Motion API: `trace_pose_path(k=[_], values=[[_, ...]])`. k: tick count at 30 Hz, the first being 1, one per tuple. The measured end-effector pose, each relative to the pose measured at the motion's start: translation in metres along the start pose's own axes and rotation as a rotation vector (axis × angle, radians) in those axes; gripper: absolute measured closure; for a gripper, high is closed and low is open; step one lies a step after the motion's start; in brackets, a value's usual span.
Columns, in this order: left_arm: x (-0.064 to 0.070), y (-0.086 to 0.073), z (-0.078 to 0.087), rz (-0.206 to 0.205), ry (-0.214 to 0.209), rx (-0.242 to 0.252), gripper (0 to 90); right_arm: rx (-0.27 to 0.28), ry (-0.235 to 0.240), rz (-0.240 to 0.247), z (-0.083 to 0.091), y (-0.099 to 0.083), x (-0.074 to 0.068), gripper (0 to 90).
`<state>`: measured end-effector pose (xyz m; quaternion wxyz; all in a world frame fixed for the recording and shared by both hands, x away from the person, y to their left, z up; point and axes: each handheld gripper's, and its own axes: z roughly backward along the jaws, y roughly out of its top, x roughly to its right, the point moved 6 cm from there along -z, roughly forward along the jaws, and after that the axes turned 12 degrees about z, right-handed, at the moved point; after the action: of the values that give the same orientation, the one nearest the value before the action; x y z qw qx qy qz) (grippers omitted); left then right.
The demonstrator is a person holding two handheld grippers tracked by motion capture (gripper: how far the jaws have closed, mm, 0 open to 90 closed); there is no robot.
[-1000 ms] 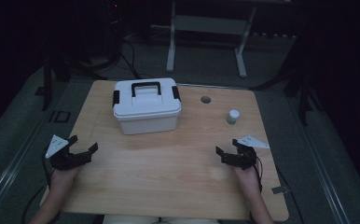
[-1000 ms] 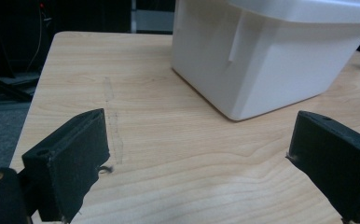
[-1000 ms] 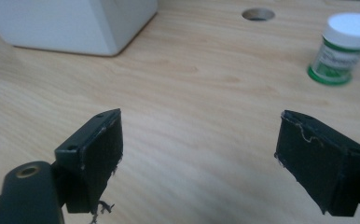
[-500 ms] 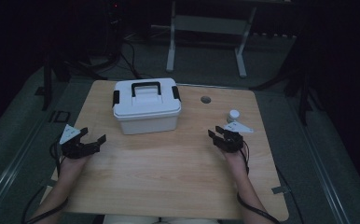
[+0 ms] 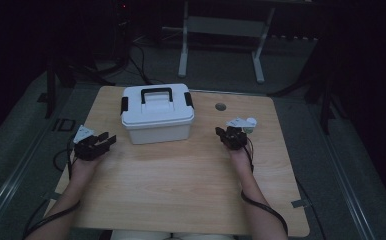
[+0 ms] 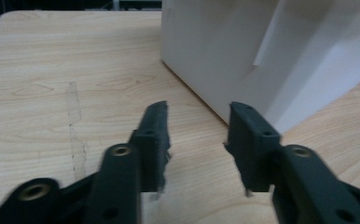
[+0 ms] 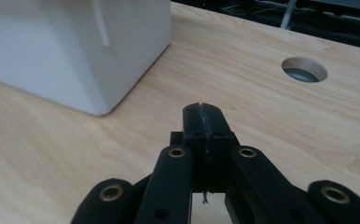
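At the left of the high view, the left gripper (image 5: pixel 97 145) is held over the wooden table (image 5: pixel 181 190) near its left edge, the person's left forearm (image 5: pixel 66 200) coming in from the bottom. Its jaws stand apart with nothing between them; in the left gripper view the gap between the two black jaws shows bare table, and they point toward the near corner of the white storage box (image 6: pixel 271 56), which stands just ahead of them without touching.

The white storage box (image 5: pixel 157 120) sits on the far half of the table, left of centre, upright, its lid on. A black handle (image 5: pixel 156 94) lies flat across the lid, and a black latch shows at each short end. The box lies between the two grippers, nearer the left one.

Behind and to the right of the box, a round hole (image 5: pixel 220 106) is cut into the table top; the right gripper view shows it (image 7: pixel 305 70) ahead and to the right of the jaws.

The right gripper (image 5: pixel 229 136) hovers to the right of the box, apart from it. Its jaws are pressed together with nothing held, as the right gripper view (image 7: pixel 204 122) makes plain, and the box's corner (image 7: pixel 75 46) stands off to their left. A small white bottle (image 5: pixel 251 122) stands just beyond this gripper, partly hidden by its grey plate.
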<state>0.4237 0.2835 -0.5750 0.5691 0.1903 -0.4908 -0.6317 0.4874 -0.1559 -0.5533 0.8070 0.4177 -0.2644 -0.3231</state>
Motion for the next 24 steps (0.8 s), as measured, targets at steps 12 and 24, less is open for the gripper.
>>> trace_pose_path(k=[12,24], values=[[-0.002,0.017,-0.024,-0.001,-0.002,-0.057,88.0,-0.011,0.018,-0.036,-0.039,0.022,-0.002,90.0],[0.006,0.025,-0.047,0.016,-0.028,-0.092,89.2,0.016,0.067,-0.043,-0.065,0.049,-0.020,90.0]])
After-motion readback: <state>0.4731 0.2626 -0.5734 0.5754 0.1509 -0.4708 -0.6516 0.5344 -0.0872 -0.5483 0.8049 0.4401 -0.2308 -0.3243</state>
